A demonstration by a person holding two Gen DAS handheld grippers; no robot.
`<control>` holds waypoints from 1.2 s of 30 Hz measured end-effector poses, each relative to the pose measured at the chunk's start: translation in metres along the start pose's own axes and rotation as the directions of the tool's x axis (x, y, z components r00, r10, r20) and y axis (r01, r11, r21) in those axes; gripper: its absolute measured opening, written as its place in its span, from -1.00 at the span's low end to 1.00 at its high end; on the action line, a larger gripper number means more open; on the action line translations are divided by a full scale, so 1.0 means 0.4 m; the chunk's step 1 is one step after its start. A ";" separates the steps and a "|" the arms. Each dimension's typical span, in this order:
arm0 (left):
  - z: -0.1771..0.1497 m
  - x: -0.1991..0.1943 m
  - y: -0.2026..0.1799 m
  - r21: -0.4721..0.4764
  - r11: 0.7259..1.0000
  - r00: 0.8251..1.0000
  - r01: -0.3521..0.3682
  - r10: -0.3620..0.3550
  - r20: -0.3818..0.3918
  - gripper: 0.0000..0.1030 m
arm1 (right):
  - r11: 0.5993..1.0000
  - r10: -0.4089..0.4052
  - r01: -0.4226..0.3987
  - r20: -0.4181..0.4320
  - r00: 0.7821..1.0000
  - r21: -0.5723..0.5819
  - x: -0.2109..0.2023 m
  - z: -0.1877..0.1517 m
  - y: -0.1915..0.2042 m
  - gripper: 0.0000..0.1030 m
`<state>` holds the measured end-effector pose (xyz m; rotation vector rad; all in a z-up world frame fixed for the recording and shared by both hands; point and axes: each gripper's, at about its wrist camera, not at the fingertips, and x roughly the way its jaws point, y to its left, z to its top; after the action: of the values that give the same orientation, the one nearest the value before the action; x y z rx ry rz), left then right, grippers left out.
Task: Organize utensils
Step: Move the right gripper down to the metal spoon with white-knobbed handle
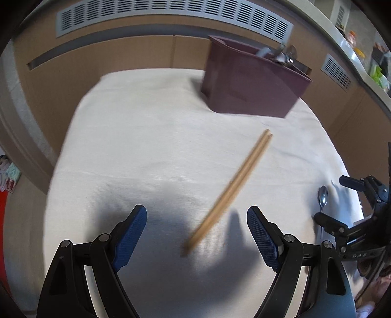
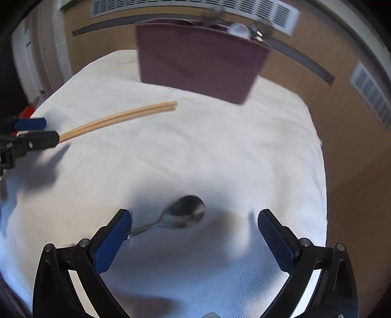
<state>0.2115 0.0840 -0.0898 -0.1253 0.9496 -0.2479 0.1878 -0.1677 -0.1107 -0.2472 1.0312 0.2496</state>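
while both claws hang over the white cloth (image 1: 151, 146) that covers the table, neither has hold of anything. the left claw (image 1: 196, 234) stands wide open, its blue pads (image 1: 129, 241) well apart, and the near end of a pair of wooden chopsticks (image 1: 234, 181) lies on the cloth between them, touching neither pad; the sticks lie side by side and run slantwise up toward a dark maroon utensil holder (image 1: 249, 80) standing at the far side of the cloth. metal utensils (image 1: 283, 56) poke out of the holder's right end, too blurred to tell apart. the right claw (image 2: 194, 234) is likewise spread wide, and a metal spoon (image 2: 188, 211) rests on the cloth between its fingers, bowl toward the middle, the thin handle running down-left and passing behind the left blue pad (image 2: 112, 244); whether the handle touches that pad cannot be told. in the right wrist view the chopsticks (image 2: 122, 117) lie well to the left of the spoon, their near end hidden behind the left claw's tip (image 2: 41, 139), and the holder (image 2: 200, 61) stands beyond both. behind the table runs a tan wall with slotted vent grilles (image 1: 171, 17).
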 end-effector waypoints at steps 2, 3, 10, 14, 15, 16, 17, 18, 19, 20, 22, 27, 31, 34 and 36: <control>-0.002 0.013 -0.027 0.013 1.000 1.000 0.024 -0.024 -0.019 0.64 | 0.996 0.062 -0.060 -0.024 0.998 0.065 0.006 -0.021 -0.036 0.99; -0.003 0.017 -0.045 0.025 0.999 0.999 0.029 -0.028 -0.022 0.65 | 0.994 0.074 -0.073 -0.014 0.997 0.078 0.002 -0.031 -0.047 0.99; -0.017 0.013 -0.137 0.066 0.980 0.978 0.186 -0.179 -0.104 0.65 | 0.994 0.081 -0.081 0.013 0.997 0.068 -0.015 -0.064 -0.048 1.00; -0.008 -0.022 -0.127 0.072 0.988 0.989 0.140 -0.136 -0.066 0.65 | 0.994 0.096 -0.095 -0.019 0.995 0.054 -0.018 -0.055 -0.038 1.00; -0.004 -0.038 -0.117 0.071 0.994 0.996 0.085 -0.083 -0.036 0.65 | 0.995 0.098 -0.097 -0.028 0.995 0.031 -0.015 -0.052 -0.034 1.00; -0.001 -0.047 -0.107 0.071 0.997 0.999 0.035 -0.034 -0.011 0.65 | 0.993 0.113 -0.114 -0.046 0.992 -0.019 -0.017 -0.048 -0.029 1.00; 0.002 -0.052 -0.093 0.071 0.997 1.000 -0.005 0.004 0.008 0.65 | 0.989 0.134 -0.137 -0.055 0.989 -0.050 -0.020 -0.044 -0.026 1.00; 0.001 -0.065 -0.080 0.069 0.996 0.998 -0.057 0.055 0.030 0.65 | 0.985 0.149 -0.152 -0.045 0.988 -0.079 -0.034 -0.046 -0.022 0.99; -0.001 -0.067 -0.068 0.063 0.995 0.997 -0.073 0.071 0.037 0.65 | 0.980 0.152 -0.152 -0.010 0.988 -0.127 -0.061 -0.051 -0.013 0.99; -0.003 -0.074 -0.052 0.049 0.996 0.996 -0.081 0.079 0.039 0.65 | 0.971 0.153 -0.146 0.021 0.988 -0.190 -0.087 -0.056 0.003 0.99; -0.006 -0.075 -0.028 0.030 0.996 0.996 -0.084 0.082 0.039 0.65 | 0.943 0.153 -0.127 0.061 0.986 -0.307 -0.124 -0.069 0.042 0.99; -0.005 -0.069 0.006 -0.013 0.996 0.995 -0.092 0.093 0.044 0.65 | 0.863 0.213 -0.197 -0.020 0.977 -0.466 -0.118 -0.086 0.141 -0.26; -0.010 -0.070 -0.001 -0.008 0.996 0.995 -0.086 0.086 0.045 0.65 | 0.844 0.233 -0.224 -0.045 0.972 -0.488 -0.081 -0.080 0.177 -0.37; -0.014 -0.071 -0.006 -0.002 0.996 0.995 -0.085 0.085 0.042 0.65 | 0.852 0.261 -0.251 -0.043 0.964 -0.460 -0.072 -0.053 0.174 -0.42; -0.013 -0.068 -0.007 -0.002 0.997 0.996 -0.081 0.081 0.040 0.65 | 0.871 0.279 -0.276 -0.054 0.959 -0.407 -0.055 -0.028 0.161 -0.58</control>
<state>0.1917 0.0885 -0.0708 -0.0922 0.9128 -0.1699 0.1473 -0.1123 -0.1027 -0.4796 0.9989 0.7344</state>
